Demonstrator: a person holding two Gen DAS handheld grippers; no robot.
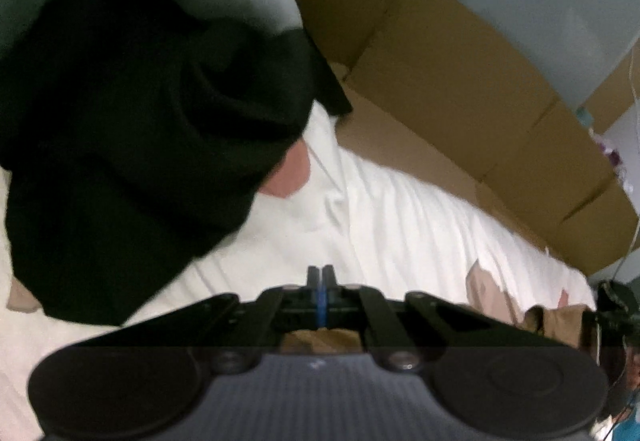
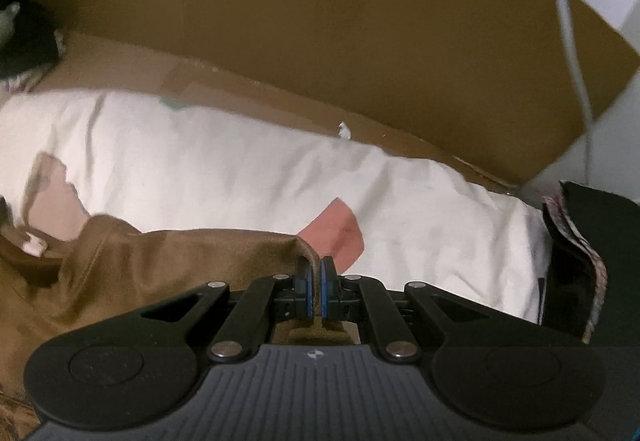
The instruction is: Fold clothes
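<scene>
Two grippers point down over a white sheet (image 2: 224, 165). Right gripper (image 2: 319, 273) pinches an edge of the brown garment (image 2: 168, 265), which spreads left across the sheet. Left gripper (image 1: 320, 275) has its jaws pressed together; brown cloth shows just beneath them. Beyond lie a black garment (image 1: 132, 145) and cardboard (image 2: 280, 13).

No text, label, brand name or number can be read in either wrist view. The only mark is a small pale emblem, too small to make out, on the ribbed grey housing of the left gripper (image 1: 320, 275) and again on that of the right gripper (image 2: 318, 271). The cardboard boxes (image 1: 460, 81) show bare brown faces.
</scene>
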